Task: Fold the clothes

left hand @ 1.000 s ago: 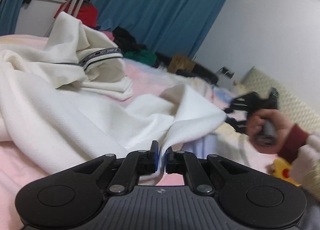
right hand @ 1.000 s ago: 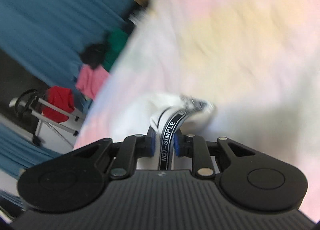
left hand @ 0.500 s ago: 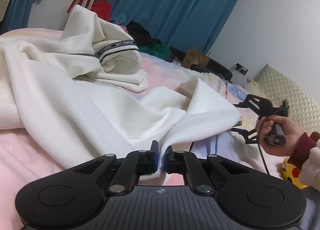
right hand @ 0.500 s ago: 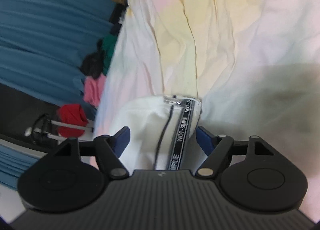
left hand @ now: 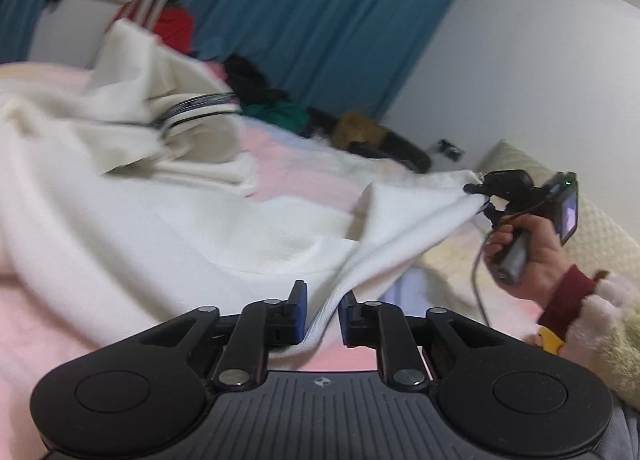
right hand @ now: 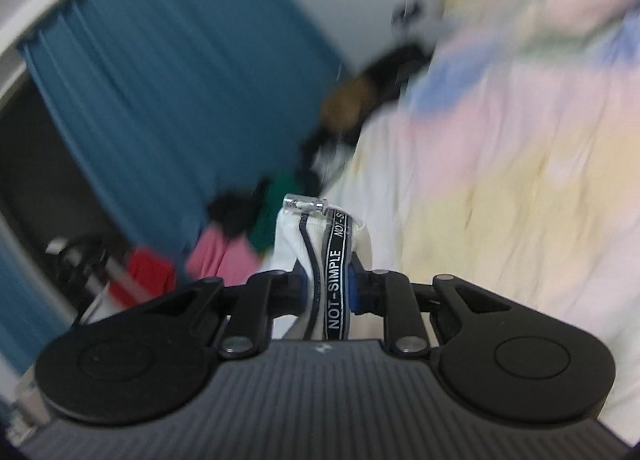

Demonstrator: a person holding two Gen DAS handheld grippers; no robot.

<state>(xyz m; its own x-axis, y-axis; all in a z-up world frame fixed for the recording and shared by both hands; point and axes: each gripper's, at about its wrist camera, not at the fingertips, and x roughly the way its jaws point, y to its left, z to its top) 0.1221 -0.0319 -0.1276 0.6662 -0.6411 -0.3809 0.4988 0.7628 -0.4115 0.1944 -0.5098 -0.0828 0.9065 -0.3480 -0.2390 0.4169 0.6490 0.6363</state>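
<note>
One white garment is lying spread and rumpled across the pastel bedsheet, its black-and-white printed band showing near the far bunched end. A hem corner is being stretched out toward the right, off the bed surface.

Left gripper: jaws are opening; a fold of the white cloth is running up between the blue pads, which are standing visibly apart, so the fold is looking loose, not pinched.

Right gripper: jaws are closing on the lettered trim band of the garment, with white cloth and a small metal cord tip sticking out beyond them. In the left view the right hand is holding its gripper at the garment's stretched corner.

Step in hand, as judged: taking a fresh hold on two corners before laying a fold. To do it well: be pinching single hem edges, not bunched layers; be keeping the span between the hands taut and level; be confirming the left hold before lifting, since the cloth could be slipping out.

Count: one garment in work, two grippers, one hand in view, one blue curtain, and one blurred heap of other clothes by the curtain, too blurred to count its pieces.
</note>
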